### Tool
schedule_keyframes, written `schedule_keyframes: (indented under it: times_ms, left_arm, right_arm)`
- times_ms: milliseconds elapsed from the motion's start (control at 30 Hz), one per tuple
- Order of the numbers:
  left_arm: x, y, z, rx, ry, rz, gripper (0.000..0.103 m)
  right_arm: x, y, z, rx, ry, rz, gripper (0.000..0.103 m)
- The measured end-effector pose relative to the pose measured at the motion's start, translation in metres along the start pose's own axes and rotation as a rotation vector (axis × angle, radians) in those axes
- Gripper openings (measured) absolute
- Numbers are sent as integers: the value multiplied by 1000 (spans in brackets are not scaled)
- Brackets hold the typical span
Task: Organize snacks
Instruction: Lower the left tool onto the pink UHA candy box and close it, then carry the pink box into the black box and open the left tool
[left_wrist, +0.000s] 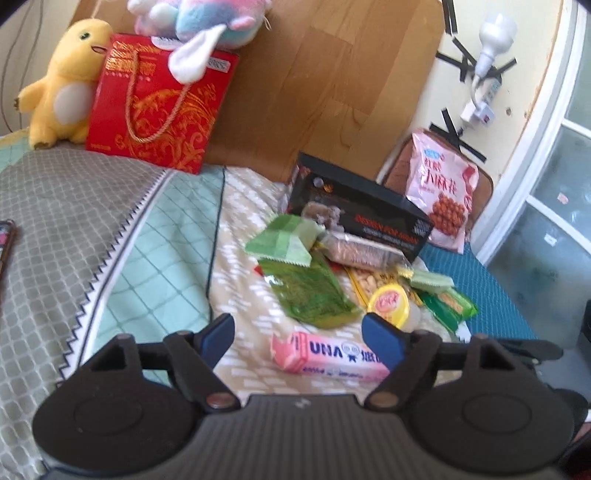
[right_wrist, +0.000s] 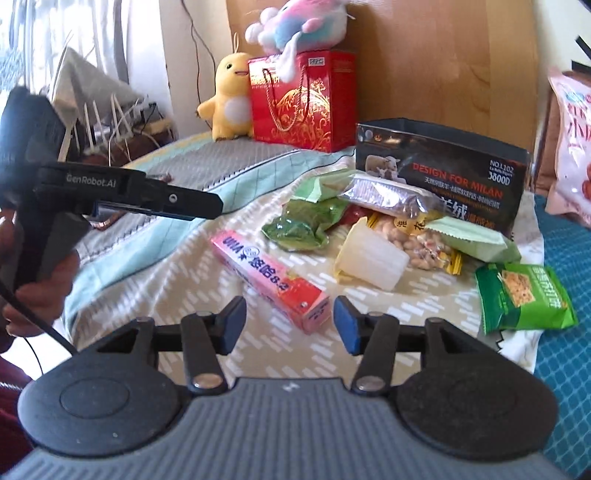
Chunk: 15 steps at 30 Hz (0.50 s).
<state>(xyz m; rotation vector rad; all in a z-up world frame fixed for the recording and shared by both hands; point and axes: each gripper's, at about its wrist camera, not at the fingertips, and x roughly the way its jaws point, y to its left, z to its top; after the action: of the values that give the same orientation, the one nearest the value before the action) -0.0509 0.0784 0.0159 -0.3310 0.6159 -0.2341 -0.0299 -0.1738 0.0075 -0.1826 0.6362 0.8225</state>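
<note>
Holding my left tongs (left_wrist: 298, 338) spread wide with nothing between the blue pads, I have the pink UNA box (left_wrist: 328, 354) lying flat on the bed just ahead of them, its right end just beside my right-hand pad. Beyond it, slightly right of centre, the yellow-lidded jelly cup (left_wrist: 391, 304) lies on its side, and the dark green packet (left_wrist: 310, 291) sits just left of that.

My right tongs (right_wrist: 290, 325) are likewise spread and empty, with the near corner of the pink UNA box (right_wrist: 269, 273) pointing into the gap between the pads. Ahead and a little right lies the jelly cup (right_wrist: 371, 260), touching the peanut bag (right_wrist: 417, 240) behind it. Off to my right, the green cracker packet (right_wrist: 524, 297) lies apart from the heap, at the edge of the beige cloth (right_wrist: 173, 280).

Farther out, the remaining snacks pile against the black box (right_wrist: 443, 173), whose top is open. Right of that box leans the large pink bag (left_wrist: 441, 188). Far ahead to the left, the red gift bag (left_wrist: 162, 107) stands against the wooden headboard (left_wrist: 325, 74), a yellow plush duck (left_wrist: 62, 85) beside it and a pastel plush toy (left_wrist: 195, 22) on top.
</note>
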Motion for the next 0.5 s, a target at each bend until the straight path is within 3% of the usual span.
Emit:
schedule_keyframes:
  times_ms: [167, 233, 267, 500]
  left_arm:
    - [23, -11, -6, 33, 99, -17, 60]
    - [25, -15, -10, 47, 94, -8, 60]
    - [25, -16, -9, 44, 94, -5, 58]
    - [9, -25, 23, 47, 10, -52, 55]
  right_arm:
    - [8, 0, 2, -11, 12, 5, 53]
    - [14, 3, 1, -27, 19, -16, 39]
    - [16, 4, 1, -36, 20, -37, 36]
    - [-5, -10, 17, 65, -56, -24, 36]
